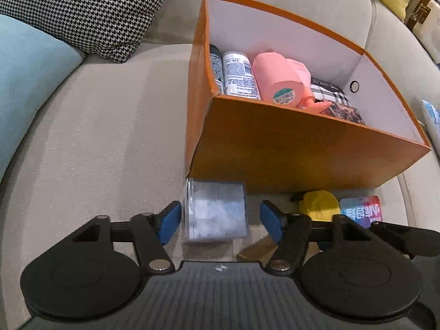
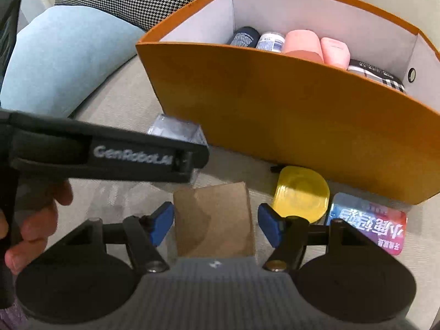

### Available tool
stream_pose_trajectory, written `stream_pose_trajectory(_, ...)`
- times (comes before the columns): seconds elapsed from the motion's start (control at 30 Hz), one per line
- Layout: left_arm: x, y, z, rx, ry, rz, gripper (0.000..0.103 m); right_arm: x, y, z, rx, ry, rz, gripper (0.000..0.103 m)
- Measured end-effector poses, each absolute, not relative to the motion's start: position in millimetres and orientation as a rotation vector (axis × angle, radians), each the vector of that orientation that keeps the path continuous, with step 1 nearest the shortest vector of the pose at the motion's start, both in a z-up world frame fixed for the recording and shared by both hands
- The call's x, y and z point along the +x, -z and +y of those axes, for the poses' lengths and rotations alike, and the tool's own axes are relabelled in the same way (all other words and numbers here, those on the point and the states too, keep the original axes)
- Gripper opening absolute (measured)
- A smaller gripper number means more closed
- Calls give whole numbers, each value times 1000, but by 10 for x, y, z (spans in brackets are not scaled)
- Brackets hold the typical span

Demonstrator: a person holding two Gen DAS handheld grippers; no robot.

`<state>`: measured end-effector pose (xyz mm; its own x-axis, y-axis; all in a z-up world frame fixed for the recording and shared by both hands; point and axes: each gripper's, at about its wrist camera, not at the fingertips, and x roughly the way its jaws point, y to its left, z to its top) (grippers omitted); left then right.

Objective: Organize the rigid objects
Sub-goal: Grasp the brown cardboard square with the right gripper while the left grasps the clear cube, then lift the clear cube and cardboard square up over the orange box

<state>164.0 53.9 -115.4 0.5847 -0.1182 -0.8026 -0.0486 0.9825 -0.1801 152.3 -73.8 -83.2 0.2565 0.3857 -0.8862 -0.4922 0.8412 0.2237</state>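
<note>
A clear plastic box [image 1: 217, 211] lies on the sofa seat just in front of the orange storage box [image 1: 288, 151]. My left gripper [image 1: 220, 216] straddles it, open, with a small gap at each blue pad. A brown cardboard box [image 2: 214, 220] lies between the pads of my right gripper [image 2: 216, 224], which is open; the pads stand close to its sides. In the right wrist view the left gripper's black body [image 2: 110, 154], held by a hand [image 2: 33, 225], partly hides the clear box [image 2: 176, 129]. The orange storage box [image 2: 275, 110] holds two cans, a pink bottle [image 1: 280, 77] and a checked box.
A yellow round item [image 2: 299, 192] and a colourful flat pack [image 2: 368, 220] lie against the orange box's front wall. A houndstooth cushion [image 1: 90, 8] and a light blue cushion [image 1: 24, 77] lean at the left of the beige sofa seat [image 1: 110, 137].
</note>
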Motion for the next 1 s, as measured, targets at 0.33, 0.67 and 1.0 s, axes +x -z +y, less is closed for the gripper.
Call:
stream_pose_trajectory(0.33, 1637, 1188, 600, -190, 54, 966, 58, 1604, 852, -731, -99, -620, 1176, 64)
stream_pose_trajectory(0.67, 1275, 891, 587, -194, 123, 949, 58, 1517, 609, -1048, -165, -680, 1129, 63)
stream_pose_trajectory(1.0, 1087, 234, 280, -77, 284, 853, 58, 1532, 18, -1552, -300, -772, 1021, 63)
